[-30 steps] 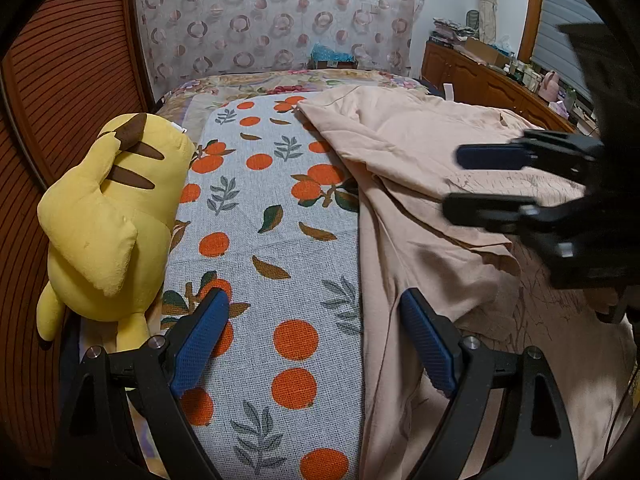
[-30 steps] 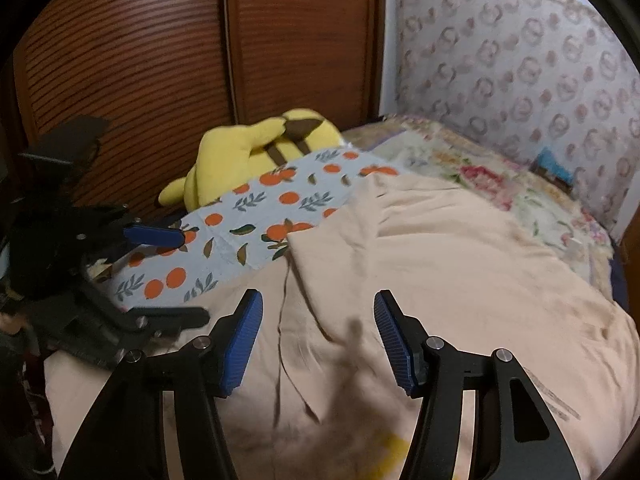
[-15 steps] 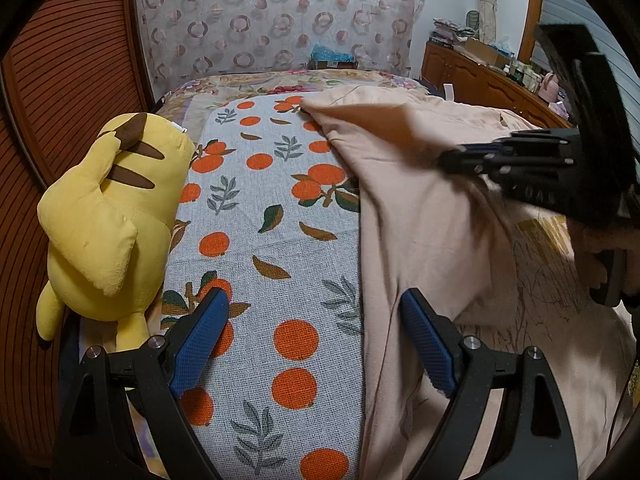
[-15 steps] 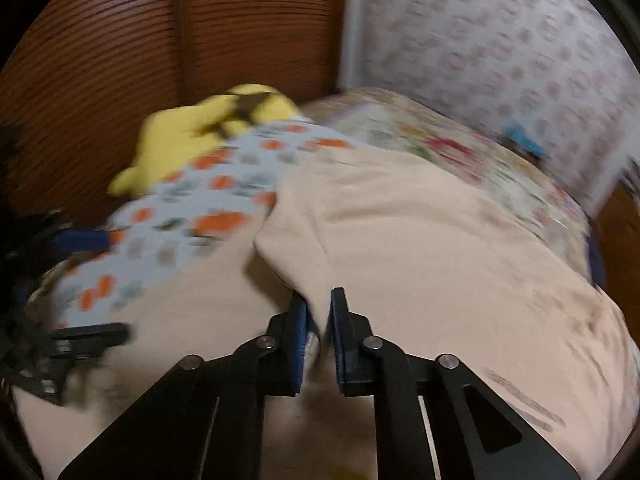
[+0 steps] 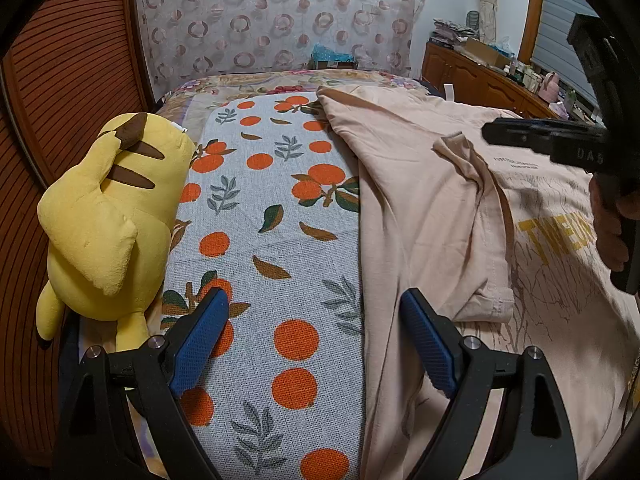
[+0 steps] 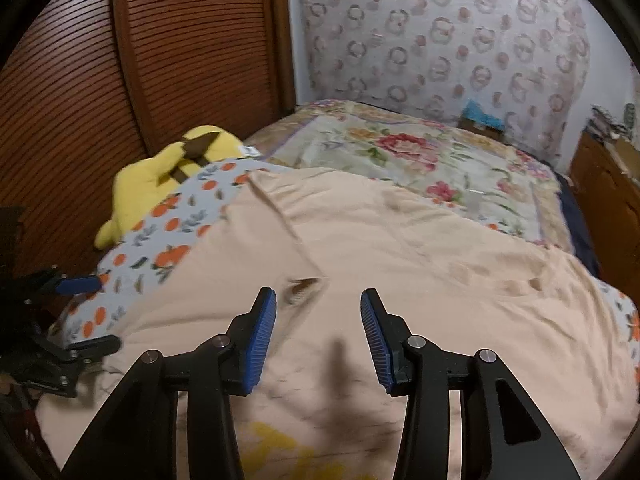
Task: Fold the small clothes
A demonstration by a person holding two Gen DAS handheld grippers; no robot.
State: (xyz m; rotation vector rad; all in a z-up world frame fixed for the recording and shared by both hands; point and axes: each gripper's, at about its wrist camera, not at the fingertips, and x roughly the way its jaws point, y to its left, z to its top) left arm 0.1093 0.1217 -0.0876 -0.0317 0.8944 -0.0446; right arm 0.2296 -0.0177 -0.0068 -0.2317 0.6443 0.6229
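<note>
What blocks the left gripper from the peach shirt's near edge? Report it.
Nothing visible. The left gripper hangs open right over the peach shirt edge on the orange-print cloth; the yellow plush lies off to the side.

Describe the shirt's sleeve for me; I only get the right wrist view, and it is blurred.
Observer: The sleeve lies folded inward across the peach shirt, its cuff toward the left gripper.
Operator: Give me the left gripper's position.
Observer: The left gripper is open, one finger over the shirt's edge and the other over the orange-print cloth, gripping nothing.
Operator: Read the print.
Observer: Yellow letters begin "TWE"; a hand hides the rest.
</note>
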